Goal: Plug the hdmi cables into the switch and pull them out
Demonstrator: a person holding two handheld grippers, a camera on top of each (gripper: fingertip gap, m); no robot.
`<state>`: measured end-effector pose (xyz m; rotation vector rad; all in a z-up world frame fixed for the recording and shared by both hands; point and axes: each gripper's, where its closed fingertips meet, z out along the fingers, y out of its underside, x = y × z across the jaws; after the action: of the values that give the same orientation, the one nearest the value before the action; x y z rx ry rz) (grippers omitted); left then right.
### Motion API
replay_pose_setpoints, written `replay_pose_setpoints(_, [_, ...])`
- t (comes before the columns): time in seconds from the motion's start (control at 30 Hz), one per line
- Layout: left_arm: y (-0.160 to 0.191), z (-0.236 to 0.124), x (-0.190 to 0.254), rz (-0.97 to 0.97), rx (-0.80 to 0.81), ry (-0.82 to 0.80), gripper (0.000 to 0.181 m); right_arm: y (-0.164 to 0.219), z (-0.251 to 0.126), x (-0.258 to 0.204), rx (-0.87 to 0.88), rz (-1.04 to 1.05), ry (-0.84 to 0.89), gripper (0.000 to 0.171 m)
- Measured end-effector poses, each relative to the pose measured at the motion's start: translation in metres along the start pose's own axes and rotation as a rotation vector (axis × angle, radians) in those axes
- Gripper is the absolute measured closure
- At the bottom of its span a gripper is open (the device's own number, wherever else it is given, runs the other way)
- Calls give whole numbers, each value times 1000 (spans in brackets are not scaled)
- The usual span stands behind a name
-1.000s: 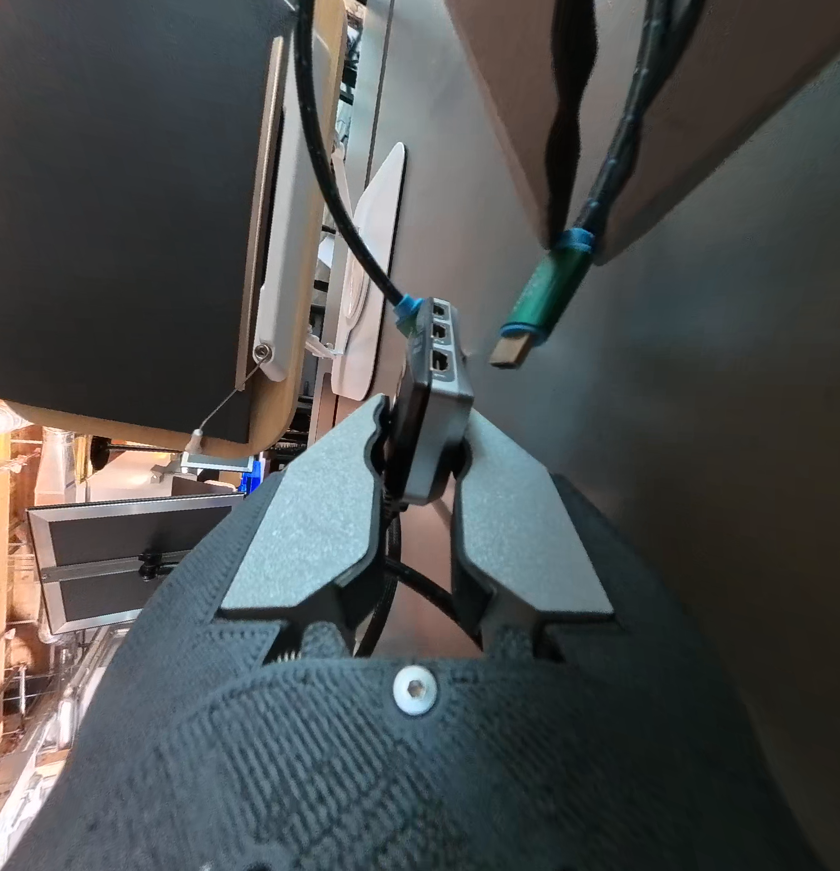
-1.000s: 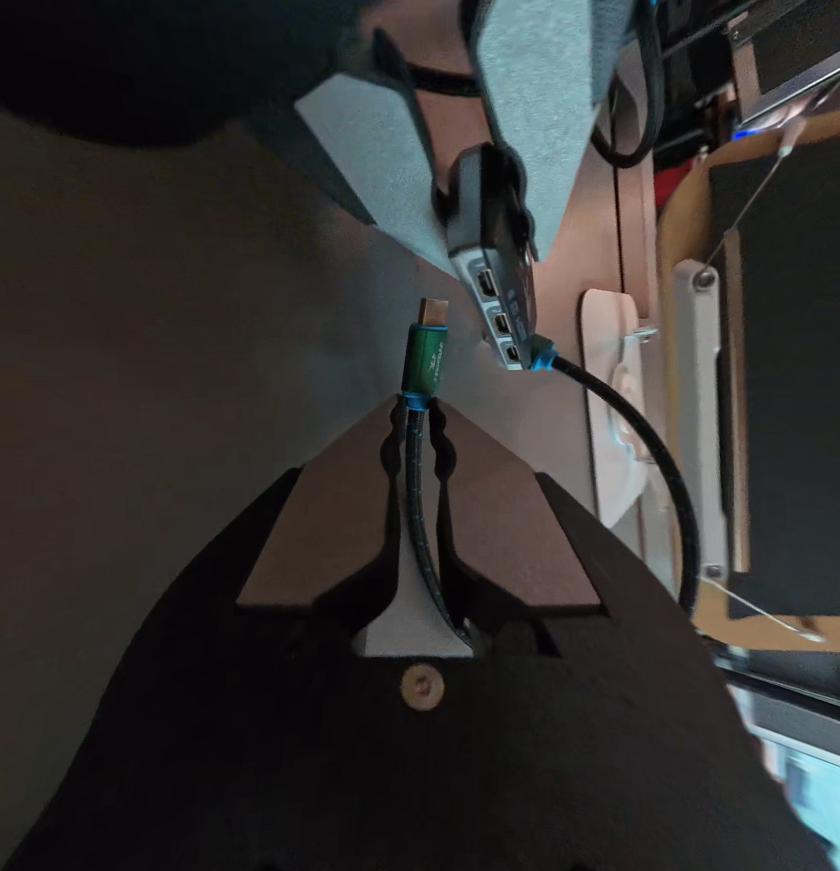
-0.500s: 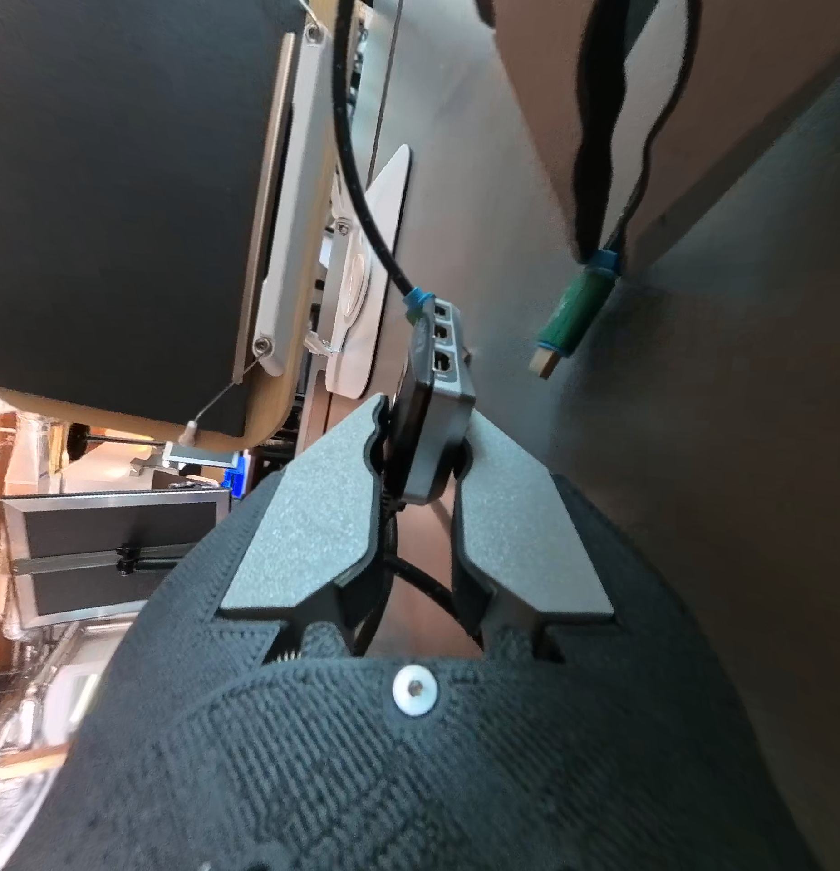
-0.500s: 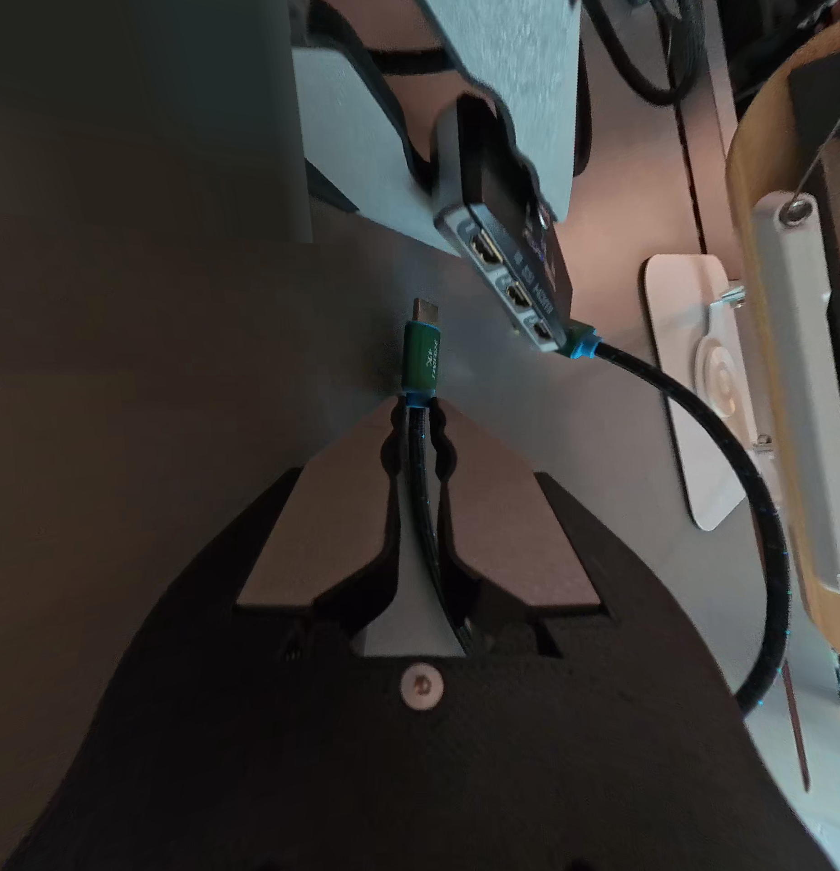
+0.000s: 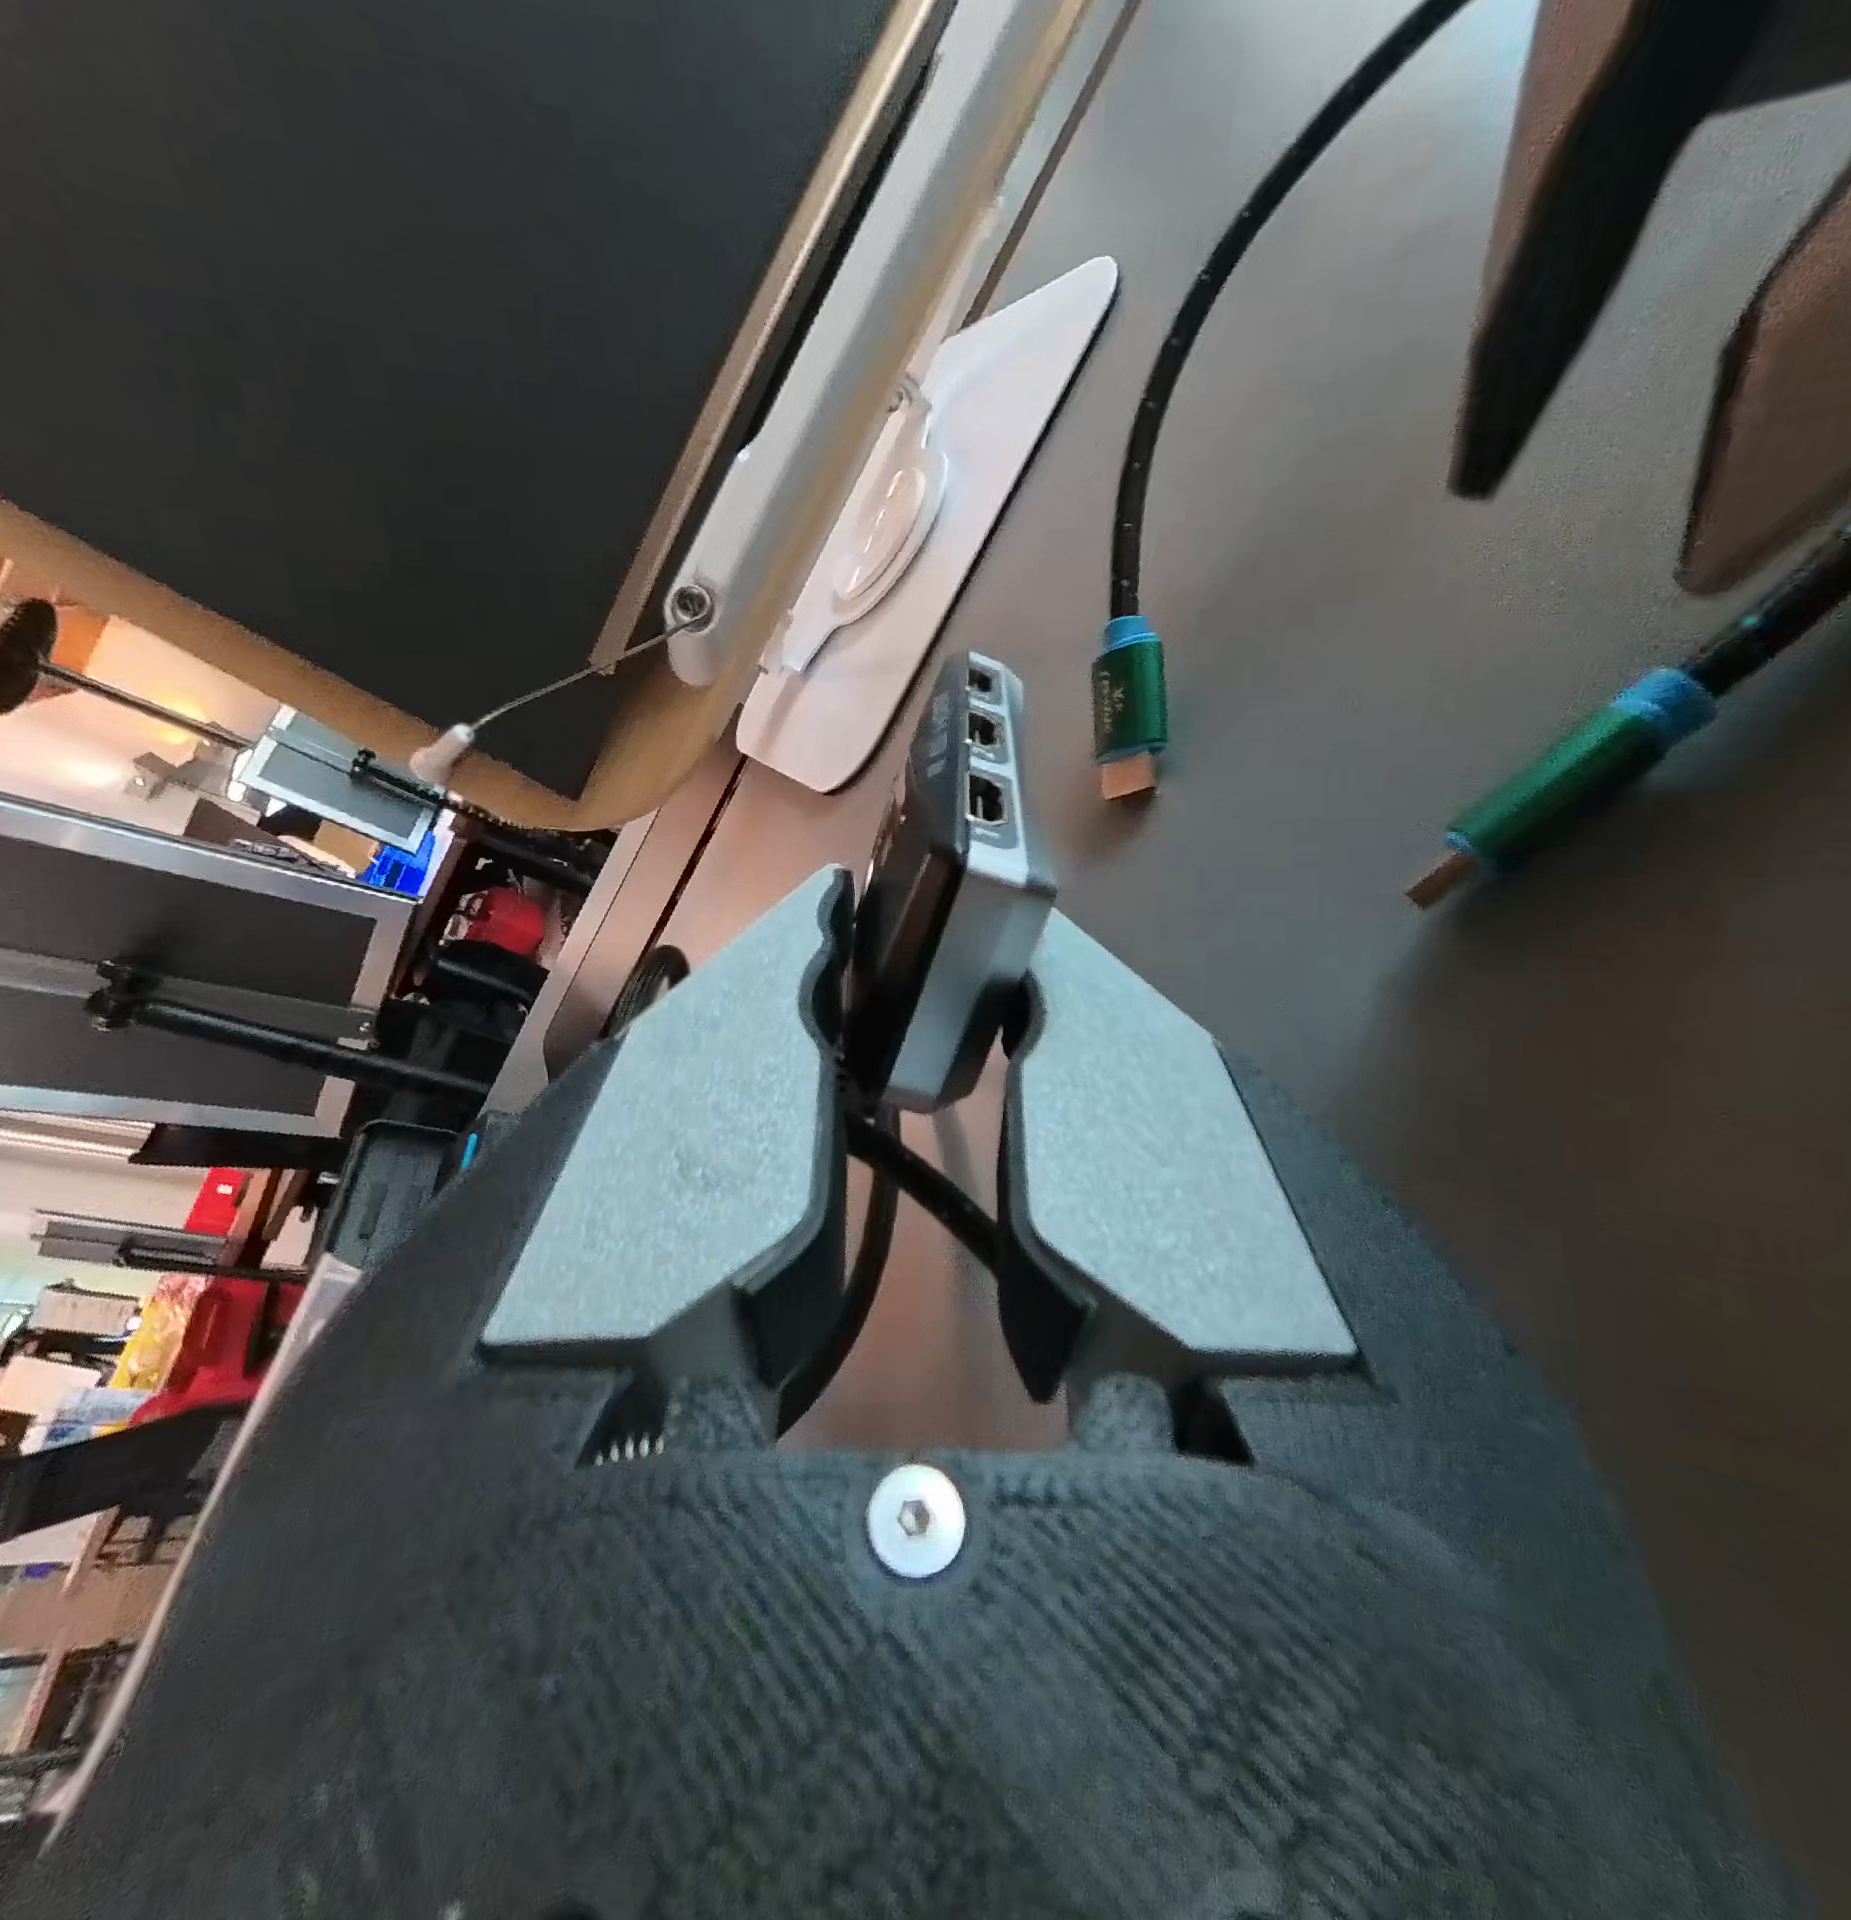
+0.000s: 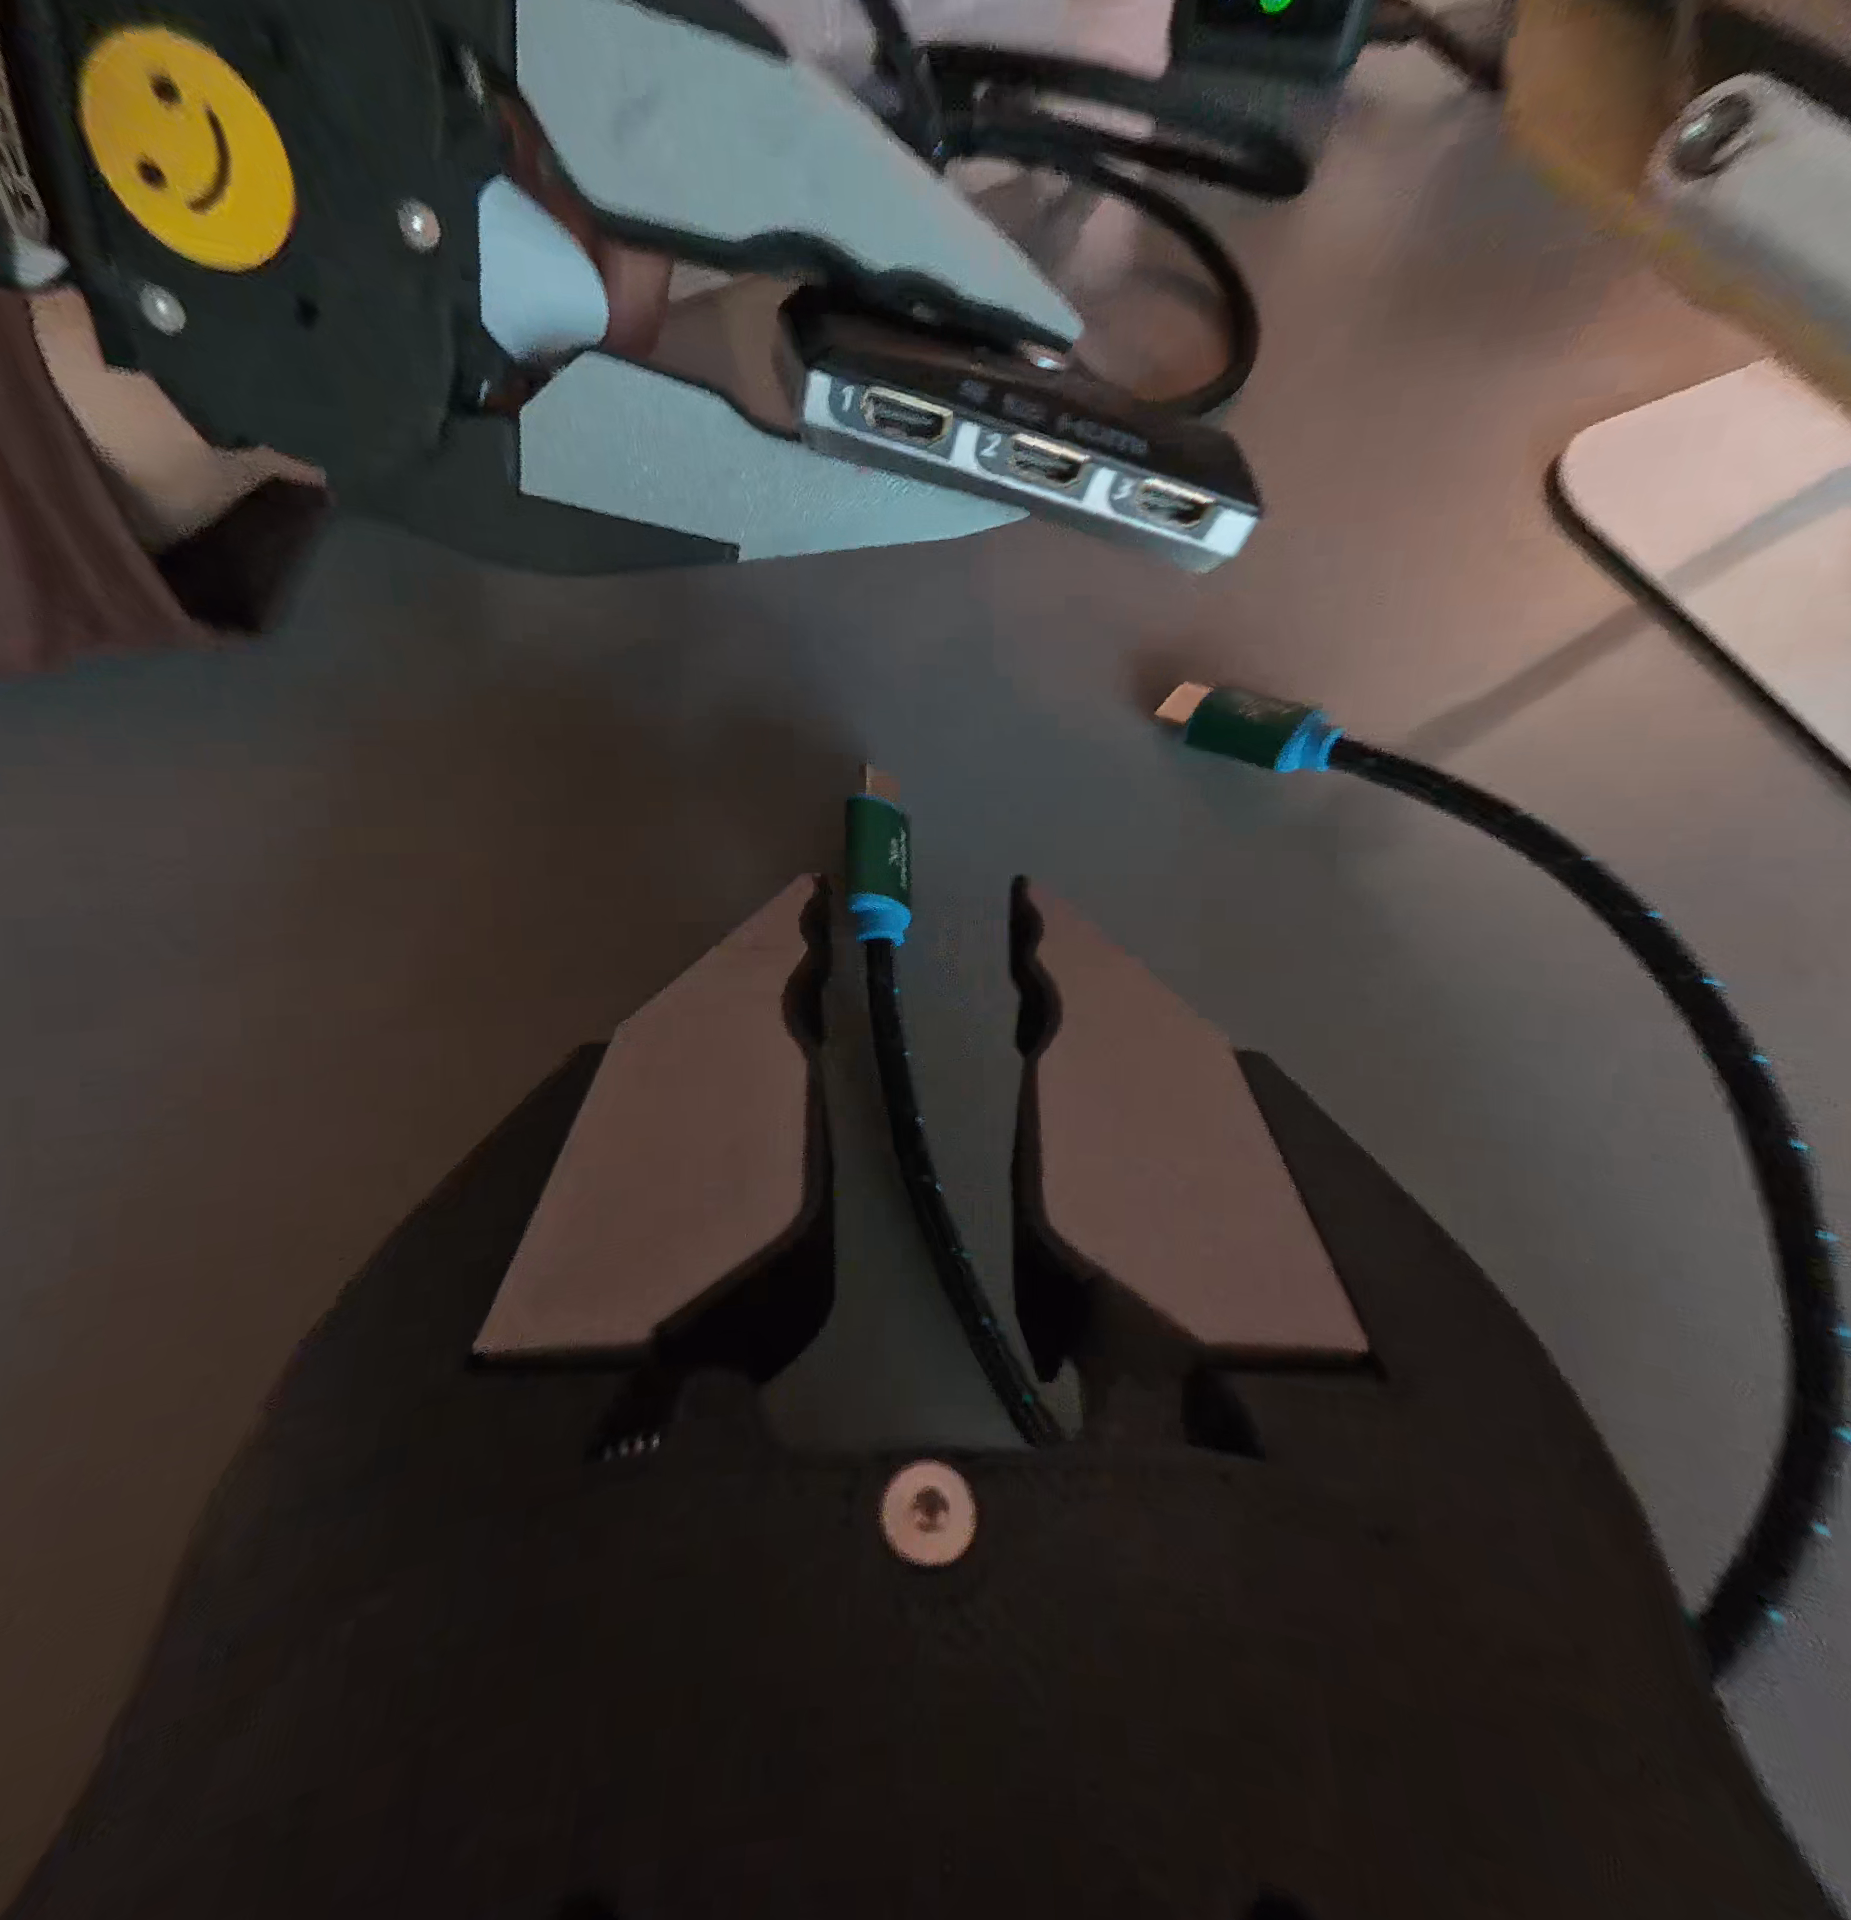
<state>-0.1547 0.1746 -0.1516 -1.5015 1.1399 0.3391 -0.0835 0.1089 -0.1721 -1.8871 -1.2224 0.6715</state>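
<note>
My left gripper (image 5: 936, 935) is shut on the grey HDMI switch (image 5: 988, 831), holding it above the dark table. Its three ports (image 6: 1046, 457) are all empty. My right gripper (image 6: 916, 894) is open, and a black braided cable with a green plug (image 6: 879, 842) lies loosely between its fingers, pointing towards the switch. That plug also shows in the left wrist view (image 5: 1555, 790), below the right gripper's fingers (image 5: 1586, 260). A second green plug (image 6: 1248, 727) lies on the table to the right of the switch, unplugged; it also shows in the left wrist view (image 5: 1129, 707).
A white flat plate (image 5: 931, 520) lies on the table beyond the switch, under a dark wood-rimmed panel (image 5: 381, 260). Black cables (image 6: 1191, 239) loop behind the switch, near a dark box with a green light (image 6: 1274, 31). Shelving shows at the left (image 5: 173, 987). Left tips to right tips: about 10 cm.
The cable that sat in the switch's end port is now out, its plug lying on the table. My right gripper has opened and let go of its cable. Both views have swung round.
</note>
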Motion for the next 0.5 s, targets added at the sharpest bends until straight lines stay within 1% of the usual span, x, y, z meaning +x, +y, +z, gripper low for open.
replay_pose_setpoints(0.1, [0,2,-3,-33,-1,-12,156,-8,-9,28,31,-23,134,134])
replay_pose_setpoints(0.17, [1,6,-2,-16,-8,-17,156,-14,-13,52,3,-72,230,132])
replay_pose_setpoints(0.23, [3,9,2,-12,-14,-10,156,-25,-11,68,-28,-128,277,124])
replay_pose_setpoints(0.27, [4,10,2,-16,-12,-7,156,-32,-8,75,-43,-153,296,124])
replay_pose_setpoints(0.3, [4,11,3,-17,-8,-6,156,-37,-3,81,-62,-174,297,124])
replay_pose_setpoints(0.37, [6,12,1,-10,-4,-15,156,-38,14,88,-124,-186,242,124])
replay_pose_setpoints(0.43, [8,12,0,-7,-3,-15,156,-23,32,97,-239,-166,187,124])
replay_pose_setpoints(0.47, [9,12,-1,2,-4,-18,156,-13,39,98,-286,-154,150,129])
replay_pose_setpoints(0.5, [10,12,-2,19,-5,-25,156,-4,43,98,-321,-143,127,142])
